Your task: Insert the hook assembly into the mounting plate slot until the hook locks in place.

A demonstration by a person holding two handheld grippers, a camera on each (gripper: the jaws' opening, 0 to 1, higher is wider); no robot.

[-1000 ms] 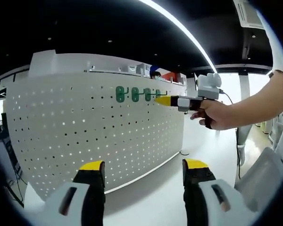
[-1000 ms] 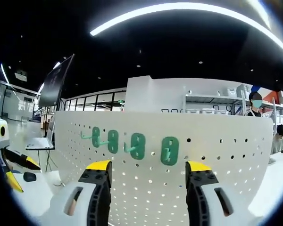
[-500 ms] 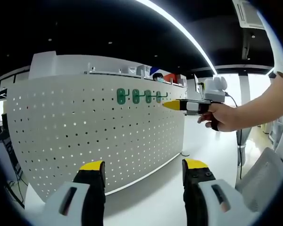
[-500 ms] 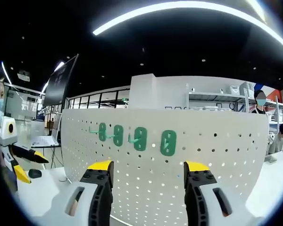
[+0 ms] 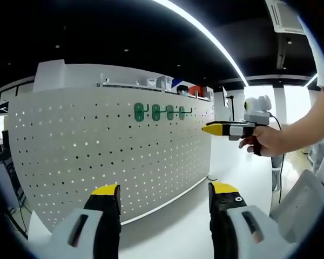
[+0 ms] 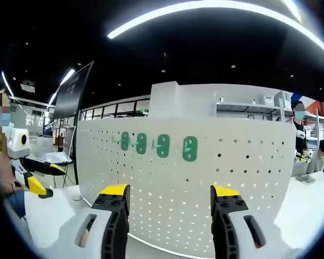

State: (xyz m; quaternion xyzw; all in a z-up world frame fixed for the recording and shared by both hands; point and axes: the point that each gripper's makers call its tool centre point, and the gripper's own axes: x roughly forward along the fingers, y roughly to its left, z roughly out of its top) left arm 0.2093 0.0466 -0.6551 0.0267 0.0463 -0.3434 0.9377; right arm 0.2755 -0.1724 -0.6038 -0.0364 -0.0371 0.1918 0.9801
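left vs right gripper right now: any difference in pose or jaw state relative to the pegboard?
In the left gripper view, the right gripper is held high, level with the green hooks on the pegboard, pointing at them with its yellow tips together. In the right gripper view, the left gripper sits low off the board's end, its yellow tips spread apart. Each own view, though, shows its jaws apart and empty. Neither touches the board.

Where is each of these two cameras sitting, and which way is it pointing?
Left gripper view: rides on the left tongs, facing the white pegboard at a slant; the person's hand holds the right tongs near the board's edge.
Right gripper view: rides on the right tongs, facing the pegboard more squarely; the left tongs show at the left edge.
Both share the pegboard and its four green hooks, and both pairs of tongs are open.
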